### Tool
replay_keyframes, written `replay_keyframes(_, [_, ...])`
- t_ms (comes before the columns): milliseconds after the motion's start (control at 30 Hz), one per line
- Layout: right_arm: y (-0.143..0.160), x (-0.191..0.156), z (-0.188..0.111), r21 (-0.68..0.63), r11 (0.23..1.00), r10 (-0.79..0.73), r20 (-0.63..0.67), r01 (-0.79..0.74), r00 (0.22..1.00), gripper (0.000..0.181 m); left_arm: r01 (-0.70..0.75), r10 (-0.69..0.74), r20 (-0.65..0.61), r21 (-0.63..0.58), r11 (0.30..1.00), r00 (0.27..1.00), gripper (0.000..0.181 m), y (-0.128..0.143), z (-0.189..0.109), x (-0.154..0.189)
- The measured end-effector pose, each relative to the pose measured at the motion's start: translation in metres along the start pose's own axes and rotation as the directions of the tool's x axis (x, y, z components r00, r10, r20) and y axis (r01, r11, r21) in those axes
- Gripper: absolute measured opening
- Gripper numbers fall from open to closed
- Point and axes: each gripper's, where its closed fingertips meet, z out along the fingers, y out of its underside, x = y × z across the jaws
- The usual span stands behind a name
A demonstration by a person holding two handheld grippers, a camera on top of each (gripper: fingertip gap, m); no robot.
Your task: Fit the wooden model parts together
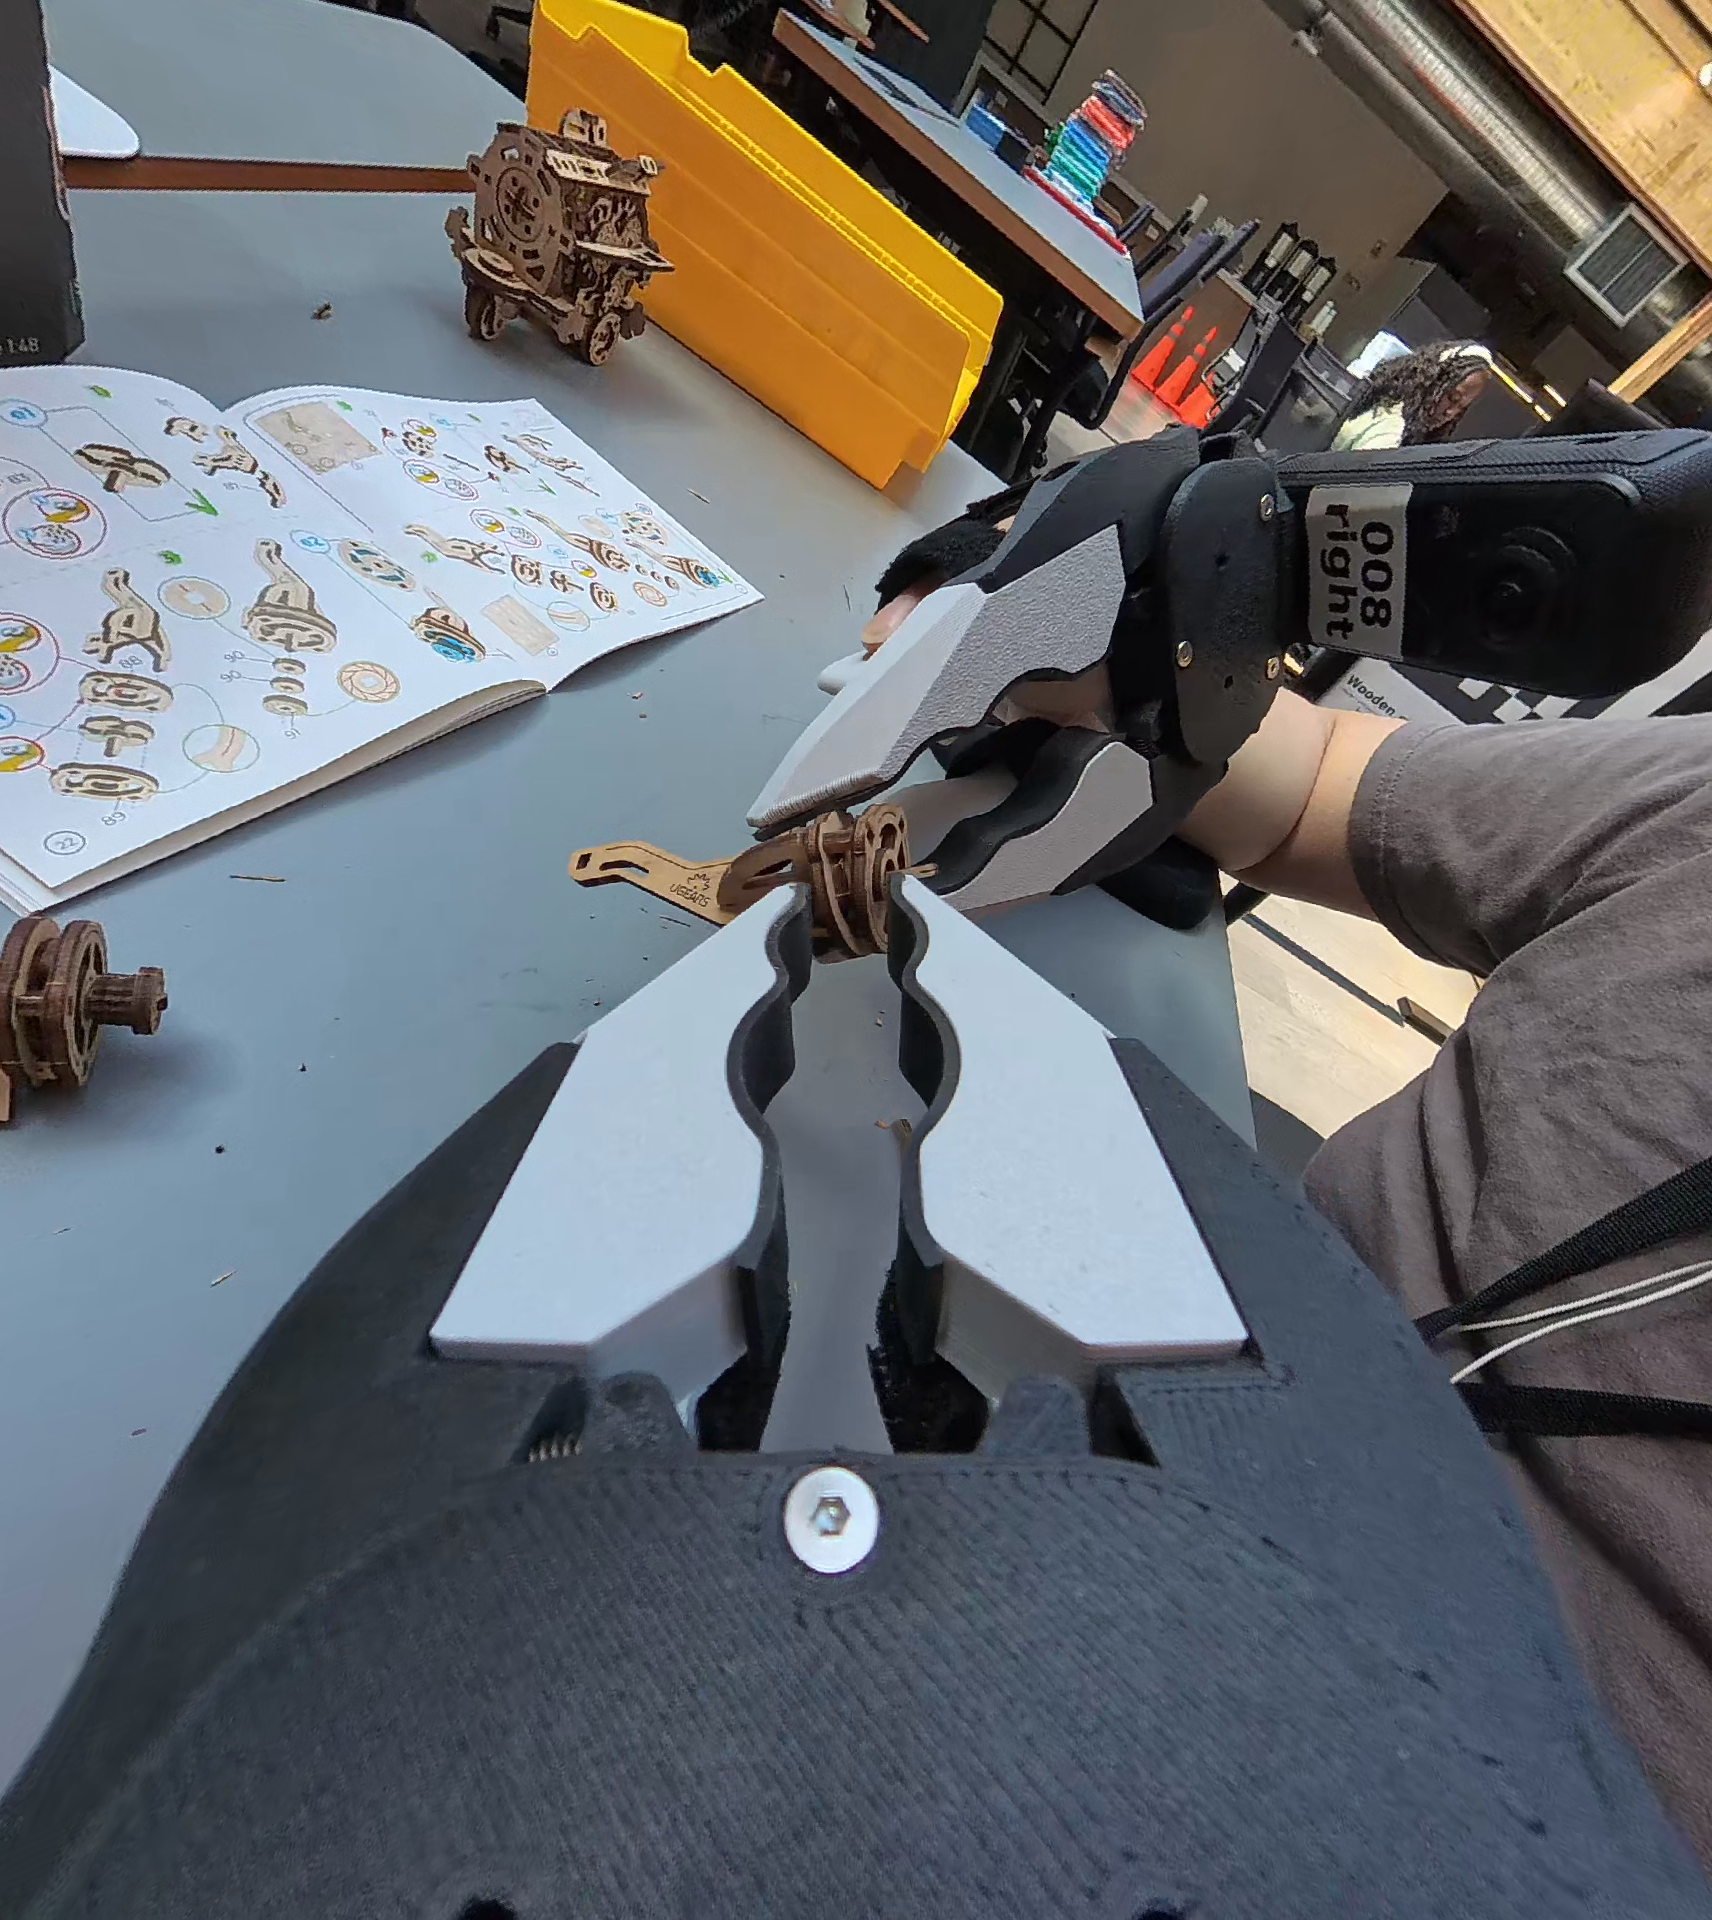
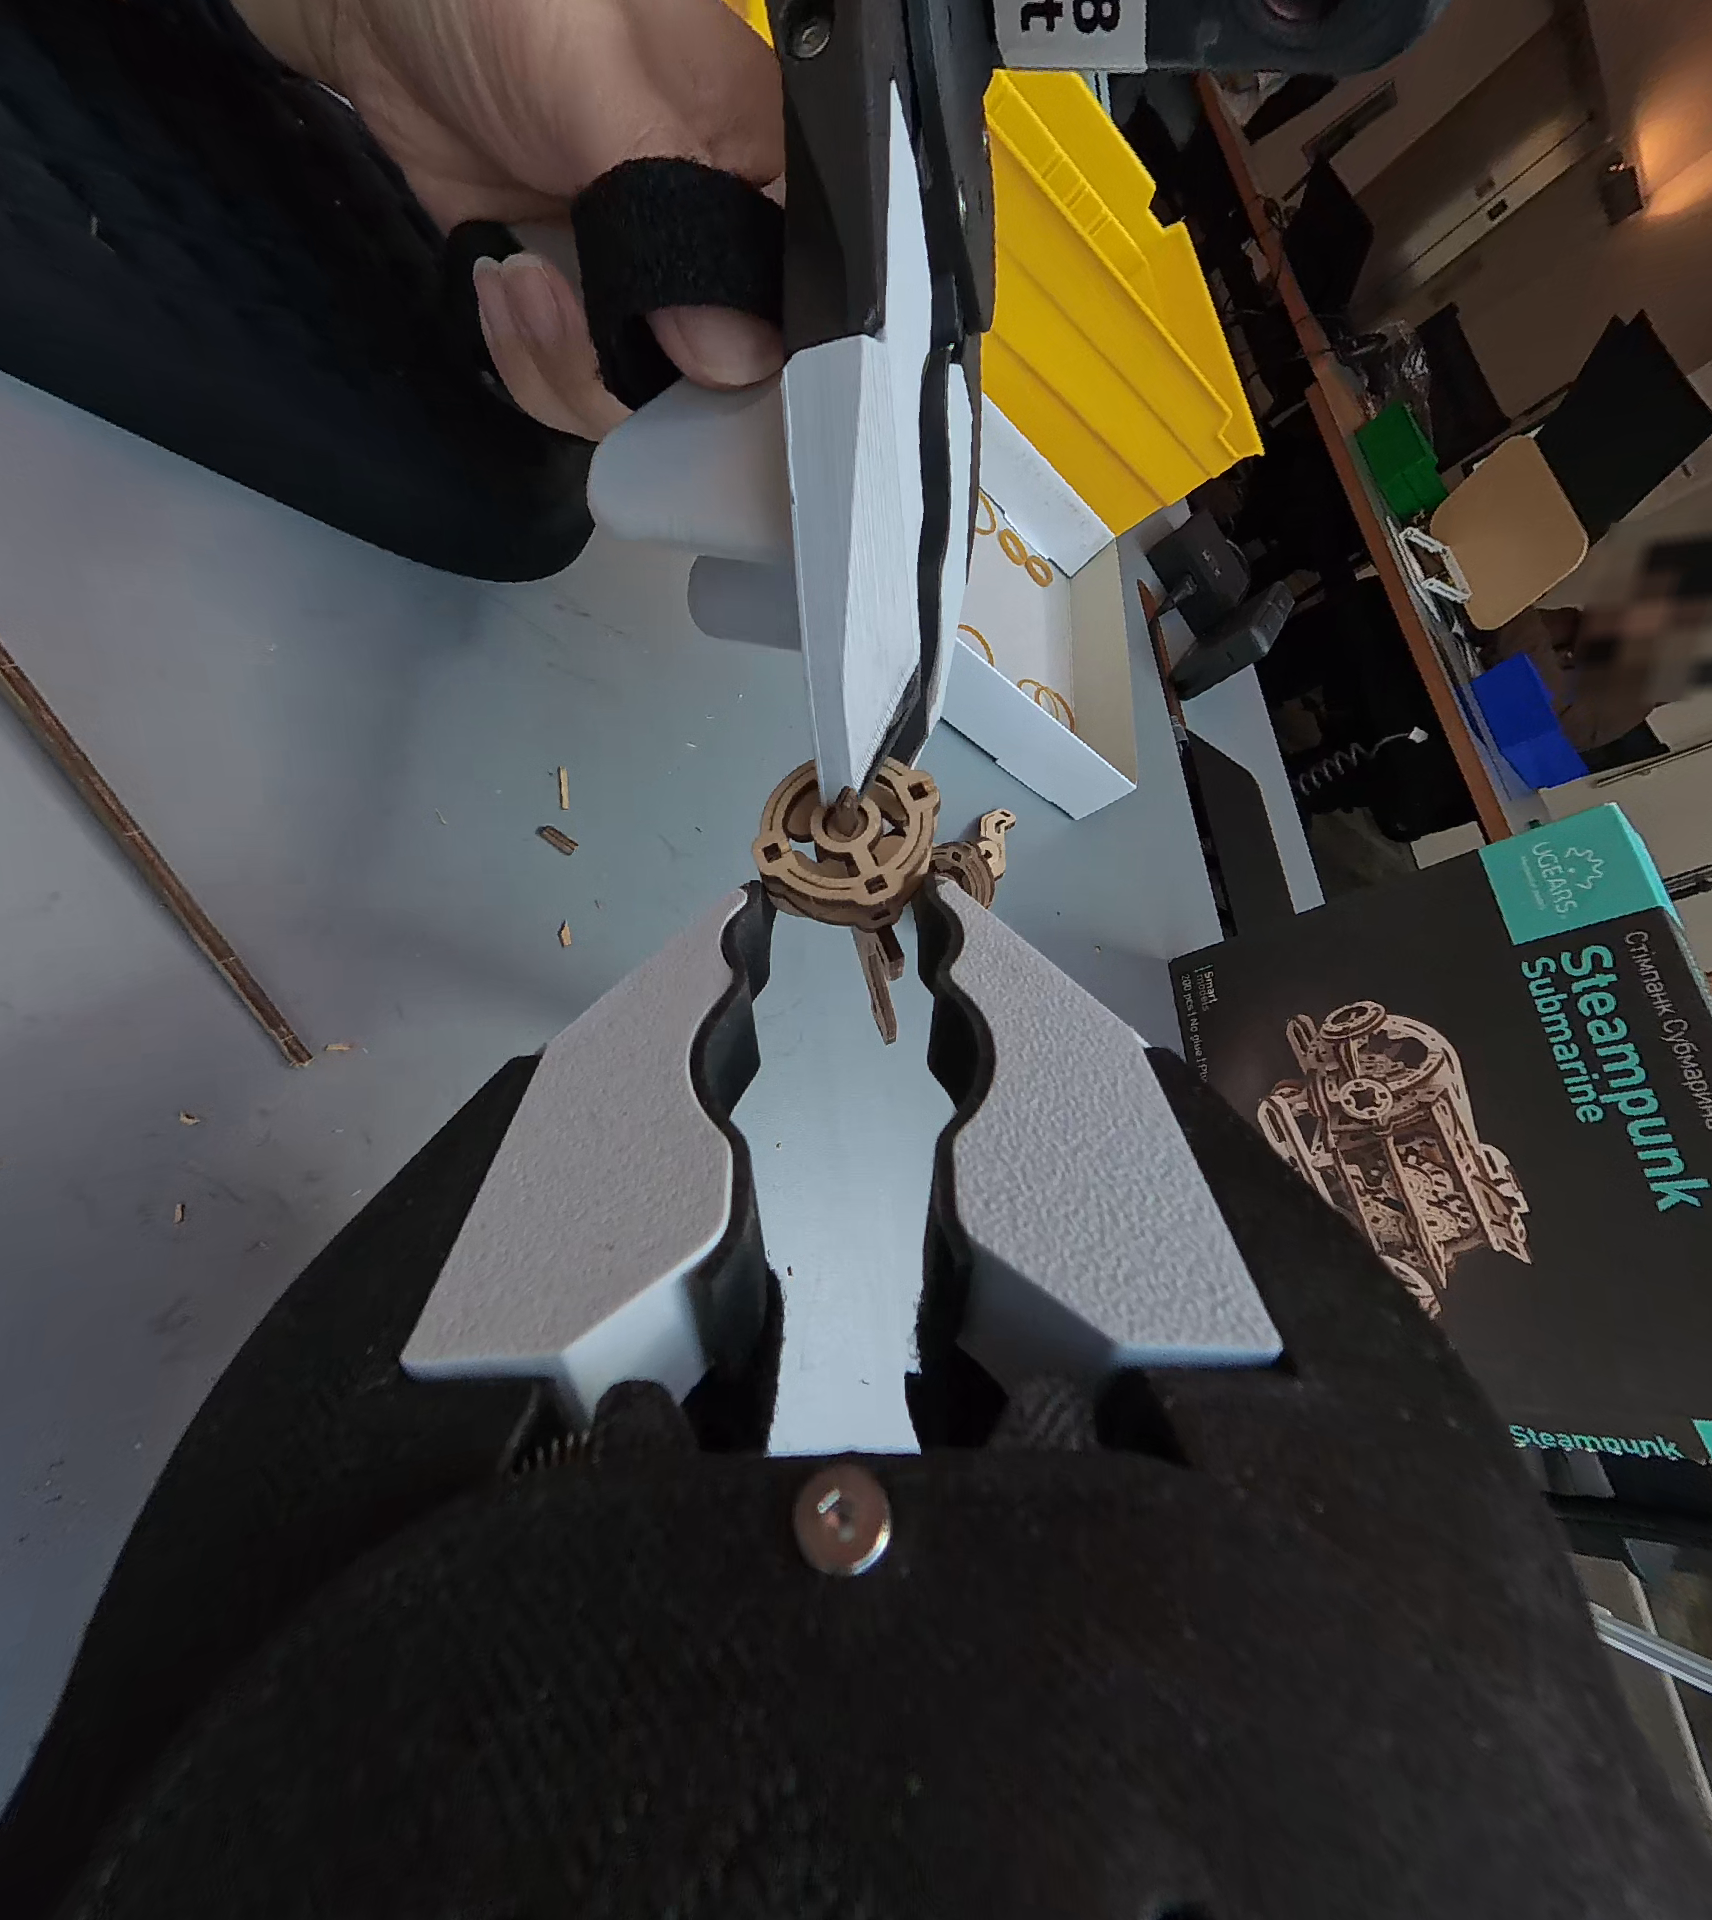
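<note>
A small wooden wheel assembly is held just above the grey table near its right edge. My left gripper is shut on one end of it, the fingertips pinching the hub. My right gripper comes in from the right and is shut on the same assembly. In the right wrist view my right gripper clamps the wheel assembly by its rim. The left gripper reaches down from above onto the centre pin. A flat wooden arm sticks out from the assembly.
An open instruction booklet, a built wooden model, a yellow bin and a black box stand on the table. Another wooden subassembly lies at the left. A wooden stick and a white tray lie nearby. Less than 4 cm separates the two grippers' tips.
</note>
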Motion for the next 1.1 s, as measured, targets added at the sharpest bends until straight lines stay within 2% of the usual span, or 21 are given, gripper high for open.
replay_keyframes(467, [-0.003, 0.003, 0.0, -0.002, 0.998, -0.064, -0.047, 0.064, 0.997, 0.027, -0.039, 0.039, -0.002, 0.003, 0.999, 0.999, 0.009, -0.001, -0.002, 0.002])
replay_keyframes(633, [0.001, 0.005, -0.002, 0.014, 1.0, -0.01, -0.01, 0.01, 1.0, 0.029, -0.053, 0.053, 0.007, 0.007, 0.999, 0.999, 0.009, -0.002, -0.003, 0.0])
replay_keyframes(767, [0.005, 0.01, -0.009, 0.058, 0.983, 0.169, 0.111, -0.177, 0.979, 0.035, -0.098, 0.097, 0.034, 0.03, 0.995, 0.995, 0.009, -0.007, -0.008, -0.002])
replay_keyframes(900, [0.0, 0.011, -0.017, 0.095, 0.862, 0.448, 0.317, -0.498, 0.836, 0.04, -0.247, 0.242, 0.1, 0.043, 0.968, 0.965, 0.009, -0.014, -0.01, 0.0])
replay_keyframes(967, [-0.006, 0.008, -0.02, 0.105, 0.81, 0.499, 0.391, -0.577, 0.773, 0.041, -0.327, 0.32, 0.141, 0.034, 0.944, 0.937, 0.009, -0.015, -0.01, 0.002])
replay_keyframes(1100, [-0.019, 0.009, -0.023, 0.154, 0.771, 0.515, 0.42, -0.618, 0.747, 0.041, -0.437, 0.427, 0.166, 0.034, 0.899, 0.889, 0.009, -0.018, -0.009, 0.01])
